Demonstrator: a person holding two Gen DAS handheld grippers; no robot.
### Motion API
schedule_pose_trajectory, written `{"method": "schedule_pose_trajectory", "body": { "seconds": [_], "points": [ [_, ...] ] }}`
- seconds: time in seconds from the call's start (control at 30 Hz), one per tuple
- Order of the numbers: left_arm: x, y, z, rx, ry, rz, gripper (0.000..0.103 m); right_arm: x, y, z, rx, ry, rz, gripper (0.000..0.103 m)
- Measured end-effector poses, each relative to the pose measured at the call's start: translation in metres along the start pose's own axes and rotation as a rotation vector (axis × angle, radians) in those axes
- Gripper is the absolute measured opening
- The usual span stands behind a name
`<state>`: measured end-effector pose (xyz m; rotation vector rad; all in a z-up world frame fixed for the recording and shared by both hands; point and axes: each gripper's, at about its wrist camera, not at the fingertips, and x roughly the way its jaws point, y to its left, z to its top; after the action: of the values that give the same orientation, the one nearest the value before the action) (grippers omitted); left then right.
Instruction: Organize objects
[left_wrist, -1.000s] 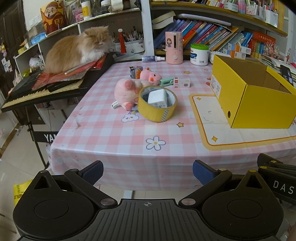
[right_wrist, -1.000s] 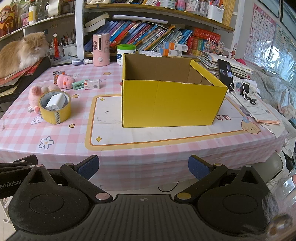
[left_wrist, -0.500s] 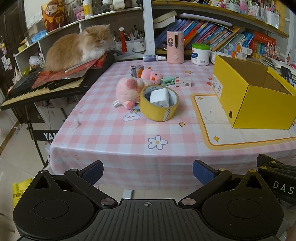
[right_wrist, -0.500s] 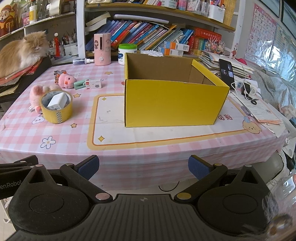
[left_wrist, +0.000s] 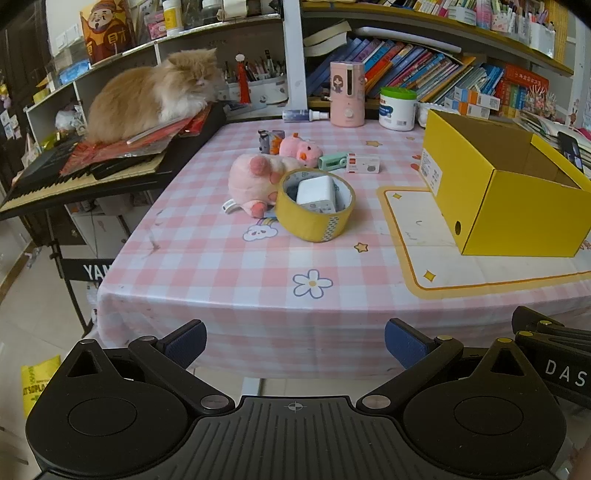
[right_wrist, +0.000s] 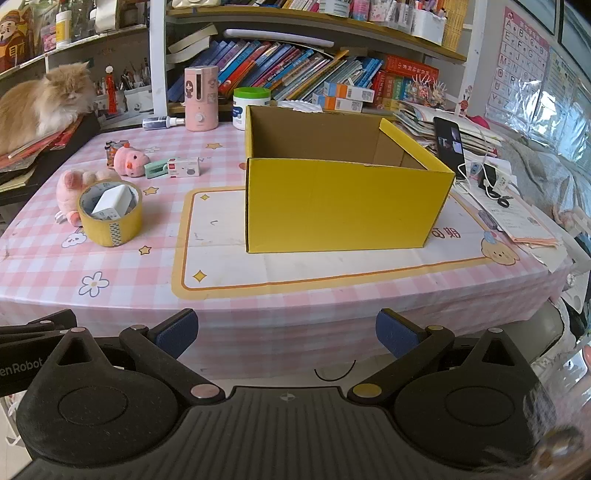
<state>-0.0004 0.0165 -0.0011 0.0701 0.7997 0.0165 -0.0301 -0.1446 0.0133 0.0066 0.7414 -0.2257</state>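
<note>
Left claw (left_wrist: 294, 341): black, blue-padded fingers spread apart, empty, short of the surface's (left_wrist: 221, 266) near edge. Right claw (right_wrist: 284, 332): likewise apart, empty. Surface: pink-checked glossy cloth. Yellow cardboard box (right_wrist: 343, 199): rectangular, open-topped, on a cream mat (right_wrist: 221, 258). Yellow tape roll (left_wrist: 314, 206): round, ringing a white blocky charger (left_wrist: 314, 192). 2 pink plush pigs (left_wrist: 255, 177) beside the roll. Fluffy orange cat (left_wrist: 147, 96): lay on a keyboard (left_wrist: 55, 177).
</note>
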Motion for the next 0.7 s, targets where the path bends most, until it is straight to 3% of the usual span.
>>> {"method": "schedule_pose_trajectory", "body": {
  "seconds": [0.7],
  "points": [
    [0.006, 0.029, -0.008, -0.055, 0.033, 0.027, 0.103, 0.002, 0.022, -0.005, -0.025, 0.016, 0.053, 0.103]
  ]
}}
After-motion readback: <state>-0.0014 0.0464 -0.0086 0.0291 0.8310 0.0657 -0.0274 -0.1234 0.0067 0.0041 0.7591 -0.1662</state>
